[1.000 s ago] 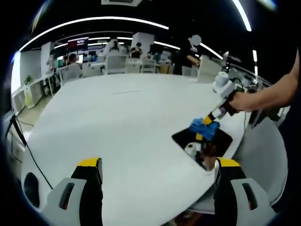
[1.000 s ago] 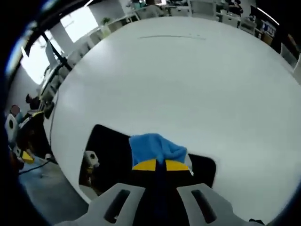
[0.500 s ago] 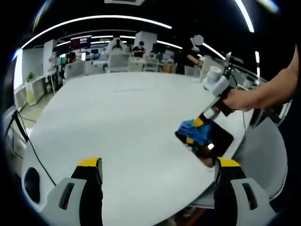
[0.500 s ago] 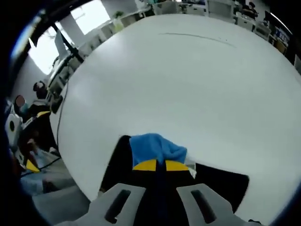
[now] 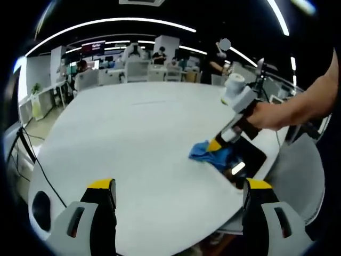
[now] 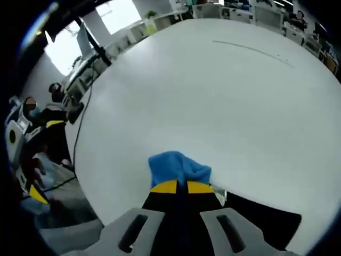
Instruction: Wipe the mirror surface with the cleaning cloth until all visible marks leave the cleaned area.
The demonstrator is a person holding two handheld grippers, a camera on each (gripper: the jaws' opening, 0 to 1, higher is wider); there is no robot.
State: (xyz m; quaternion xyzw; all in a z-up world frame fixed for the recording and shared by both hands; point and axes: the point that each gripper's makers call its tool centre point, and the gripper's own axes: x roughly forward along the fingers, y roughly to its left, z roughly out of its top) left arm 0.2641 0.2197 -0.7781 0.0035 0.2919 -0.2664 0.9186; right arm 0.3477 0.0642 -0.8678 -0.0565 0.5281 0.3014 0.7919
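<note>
Right gripper [image 6: 181, 186] was clenched on the blue cleaning cloth [image 6: 176, 168], yellow-tipped jaws pressed together with the cloth bunched just beyond them at 12 o'clock of the tips. In the left gripper view the same right gripper [image 5: 216, 145] came in from 3 o'clock, held by a person's hand [image 5: 266, 114], angled down toward the table [image 5: 133, 133]. The cloth [image 5: 205, 152] sat at the mirror's 9 o'clock edge, partly on the white tabletop, partly touching the mirror [image 5: 242, 160]. The mirror lay flat near the table's edge, dark surface with a bright light reflection on it; marks on it too small to tell. In the right gripper view the mirror [image 6: 266, 218] showed as a dark patch at 4 o'clock of the jaws.

Left gripper [image 5: 178, 189] was released, jaws wide apart, nothing between them, hovering over the table at 6 o'clock of its view, well apart from the mirror.

Background had office desks [image 5: 133, 72] at 12 o'clock and a black cable [image 5: 32, 160] off the table's 9 o'clock side.
</note>
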